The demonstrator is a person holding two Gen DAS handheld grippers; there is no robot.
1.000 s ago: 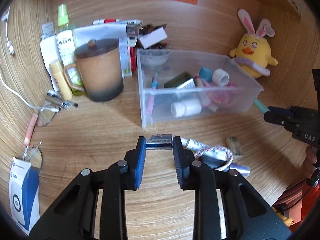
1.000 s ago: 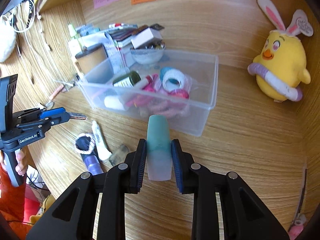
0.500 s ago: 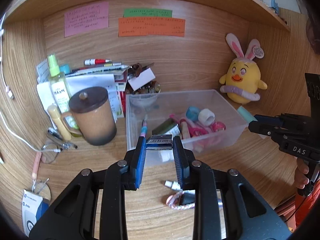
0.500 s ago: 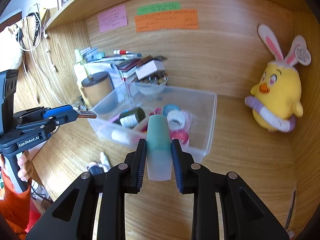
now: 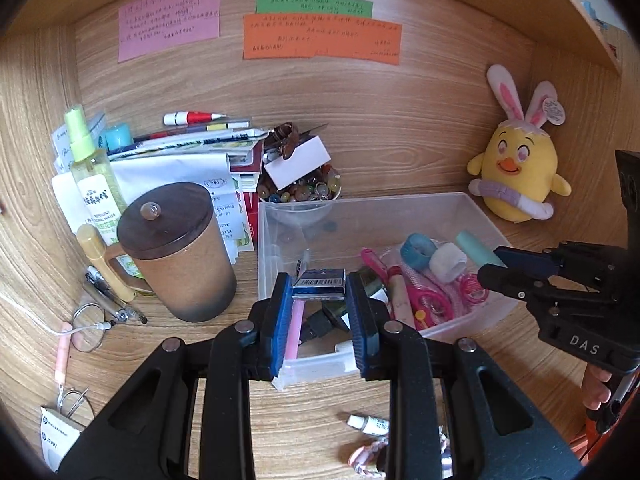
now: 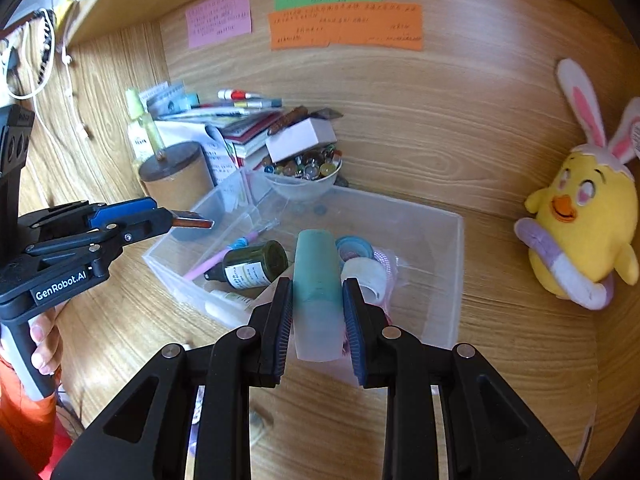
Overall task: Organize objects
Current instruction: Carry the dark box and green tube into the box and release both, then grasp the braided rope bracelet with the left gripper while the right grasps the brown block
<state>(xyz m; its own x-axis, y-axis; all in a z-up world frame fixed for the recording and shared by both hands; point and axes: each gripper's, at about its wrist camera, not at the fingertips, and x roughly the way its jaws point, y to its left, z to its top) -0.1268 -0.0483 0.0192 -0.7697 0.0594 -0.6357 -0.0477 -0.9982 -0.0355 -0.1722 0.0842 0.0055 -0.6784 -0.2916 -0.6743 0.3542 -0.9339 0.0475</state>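
The left gripper (image 5: 319,300) holds a small flat dark blue box with a barcode label (image 5: 319,283) between its blue-padded fingers (image 5: 280,312), which press on its two short sides. The box hangs over the near left part of a clear rectangular plastic bin (image 5: 360,208) that stands on the wooden table (image 5: 304,412), toward its back edge.

The right gripper (image 6: 317,312) has its fingers (image 6: 282,320) closed narrowly on a teal, frosted plastic tube-shaped bottle (image 6: 317,280), which points away from the camera over the near side of the same bin (image 6: 440,280). In the left wrist view this bottle (image 5: 474,246) juts from the right gripper (image 5: 494,266) over the bin's right end.

Inside the bin lie a dark green glass bottle with a white label (image 6: 252,266), a pink pen (image 6: 224,256), a white roll of tape (image 5: 448,260), a blue roll of tape (image 5: 418,248) and pink scissors (image 5: 424,300).

Just left of the bin stands a brown ceramic mug with a dark lid (image 5: 176,248), and behind it a yellow-green spray bottle (image 5: 94,184) and a stack of papers and books (image 5: 192,160). A white bowl of glass marbles (image 5: 304,194) sits at the bin's back left corner. A yellow plush chick with rabbit ears (image 5: 516,168) sits near the table's back right corner. On the table's near side lie a small white tube (image 5: 368,424) and a pink braided cord (image 5: 368,452).
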